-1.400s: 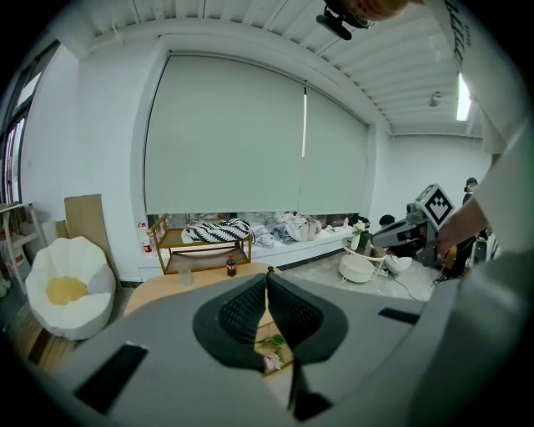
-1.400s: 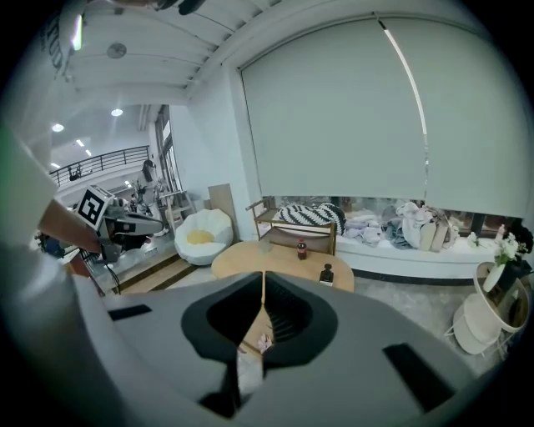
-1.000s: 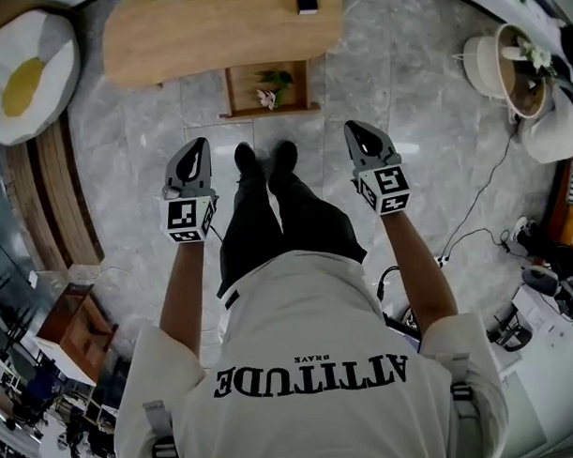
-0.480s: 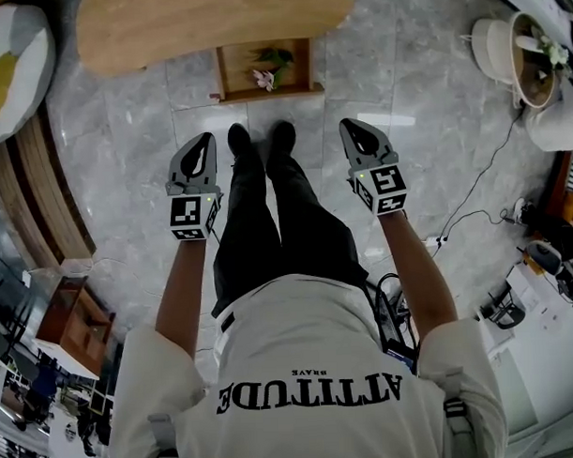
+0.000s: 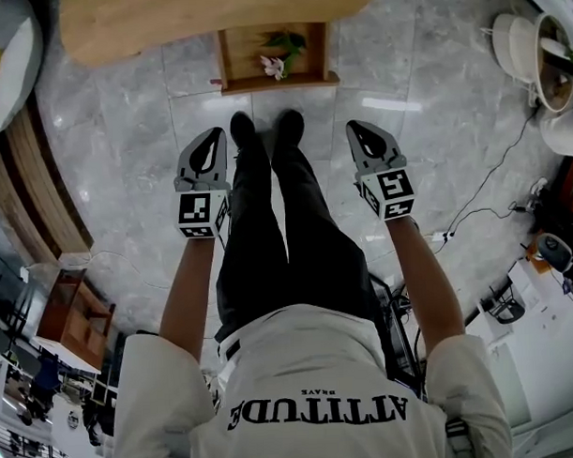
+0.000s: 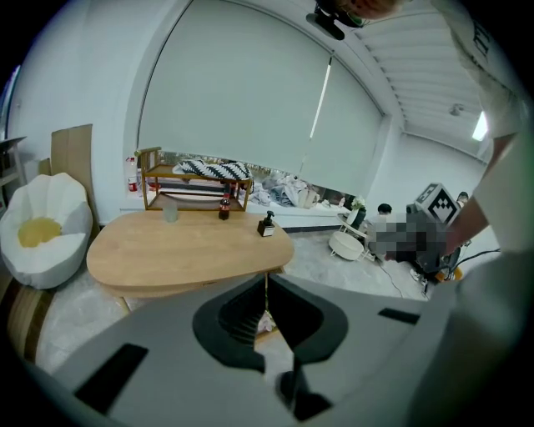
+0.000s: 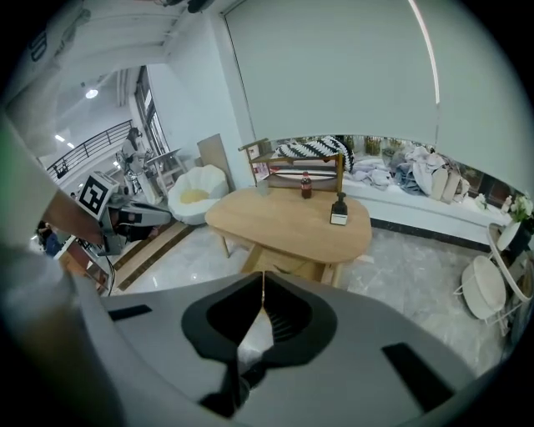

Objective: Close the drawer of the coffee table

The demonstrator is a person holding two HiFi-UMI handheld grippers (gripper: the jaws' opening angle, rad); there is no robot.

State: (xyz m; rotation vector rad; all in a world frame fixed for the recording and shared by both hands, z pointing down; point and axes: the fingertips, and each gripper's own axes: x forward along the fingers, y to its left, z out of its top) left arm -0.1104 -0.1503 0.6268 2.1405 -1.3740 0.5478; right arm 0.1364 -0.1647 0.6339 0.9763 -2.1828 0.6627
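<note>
Matt light-wood coffee table [image 5: 167, 26], wooden drawer [image 5: 300, 80], glossy grey marbled stone floor [image 5: 124, 154], white cloth shirt [image 5: 310, 373]

Whoever this is wears a white short-sleeved T-shirt [image 5: 311, 382], with "ATTITUDE" printed across it in bold black capitals and a much smaller "BRAVE" right beside that word. Below the shirt come black trousers [image 5: 268, 243] and black shoes [image 5: 243, 129]. Out past the shirt's sleeves, the left gripper [image 5: 213, 134] and right gripper [image 5: 354, 127] are matt grey shells, each with a dark teardrop hollow and a cube [image 5: 200, 212] of black-and-white square markers.
</note>
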